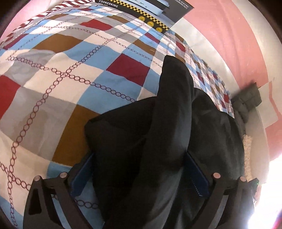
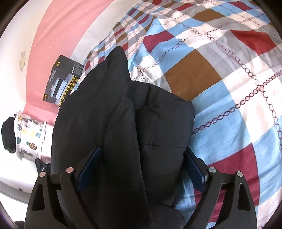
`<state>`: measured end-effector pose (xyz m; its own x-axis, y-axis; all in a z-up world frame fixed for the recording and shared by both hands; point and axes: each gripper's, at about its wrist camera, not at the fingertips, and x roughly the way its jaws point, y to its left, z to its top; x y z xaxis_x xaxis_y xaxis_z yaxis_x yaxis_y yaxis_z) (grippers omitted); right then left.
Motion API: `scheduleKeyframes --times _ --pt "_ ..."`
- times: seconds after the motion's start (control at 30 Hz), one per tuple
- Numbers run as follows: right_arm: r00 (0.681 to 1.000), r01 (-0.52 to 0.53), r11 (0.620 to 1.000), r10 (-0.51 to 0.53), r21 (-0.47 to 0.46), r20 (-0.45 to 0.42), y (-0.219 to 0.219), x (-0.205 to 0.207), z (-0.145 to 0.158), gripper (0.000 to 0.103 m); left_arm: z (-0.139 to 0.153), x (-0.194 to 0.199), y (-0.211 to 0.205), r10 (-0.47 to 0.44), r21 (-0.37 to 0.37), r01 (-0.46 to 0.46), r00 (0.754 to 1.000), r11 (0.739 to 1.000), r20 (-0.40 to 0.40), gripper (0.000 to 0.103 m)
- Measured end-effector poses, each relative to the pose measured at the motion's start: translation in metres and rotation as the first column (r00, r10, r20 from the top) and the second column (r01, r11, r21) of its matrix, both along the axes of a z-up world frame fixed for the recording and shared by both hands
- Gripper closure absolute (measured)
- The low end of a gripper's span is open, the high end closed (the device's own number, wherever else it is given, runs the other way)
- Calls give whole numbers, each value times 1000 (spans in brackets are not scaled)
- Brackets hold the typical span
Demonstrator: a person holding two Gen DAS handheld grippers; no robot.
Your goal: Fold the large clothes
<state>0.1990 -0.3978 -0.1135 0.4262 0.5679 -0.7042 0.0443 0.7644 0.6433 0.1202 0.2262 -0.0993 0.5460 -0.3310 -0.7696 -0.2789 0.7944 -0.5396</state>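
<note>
A large black padded garment (image 1: 169,126) hangs bunched between the fingers of my left gripper (image 1: 139,158), which is shut on it above the checked bedspread (image 1: 70,74). In the right wrist view the same black garment (image 2: 126,119) fills the gap of my right gripper (image 2: 141,156), which is shut on a thick fold of it. The blue finger pads (image 2: 89,167) press the cloth on both sides. The garment's lower parts drape onto the bed; its full shape is hidden.
The bed has a red, blue, brown and white checked cover (image 2: 220,79). A black appliance box (image 1: 149,14) lies at the bed's far edge, also seen in the right wrist view (image 2: 65,79). A pineapple-print pillow (image 2: 30,137) lies by the pink wall (image 2: 52,35).
</note>
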Motion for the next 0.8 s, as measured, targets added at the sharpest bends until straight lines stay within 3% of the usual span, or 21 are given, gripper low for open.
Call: scheduleKeyframes --times 0.27,0.57,0.63,0.73,0.8 --pt "994 -109 990 110 88 -6 7 -17 -7 13 -5 -28 -9 -64 -77 66 998 995 28 3" --pt "994 -105 991 108 84 -33 15 7 -10 15 -6 10 -13 -82 -58 80 996 995 -37 0" --pt "994 -107 991 110 83 -25 15 3 -9 26 -4 5 -15 -76 -47 75 997 996 -27 2" --pt "994 -110 991 111 71 -7 17 -3 -4 41 1 -6 -20 -69 -24 68 998 997 -13 14" --pt "994 -108 993 108 49 -4 20 -2 -3 44 4 -12 -24 -69 5 69 998 998 -1 20"
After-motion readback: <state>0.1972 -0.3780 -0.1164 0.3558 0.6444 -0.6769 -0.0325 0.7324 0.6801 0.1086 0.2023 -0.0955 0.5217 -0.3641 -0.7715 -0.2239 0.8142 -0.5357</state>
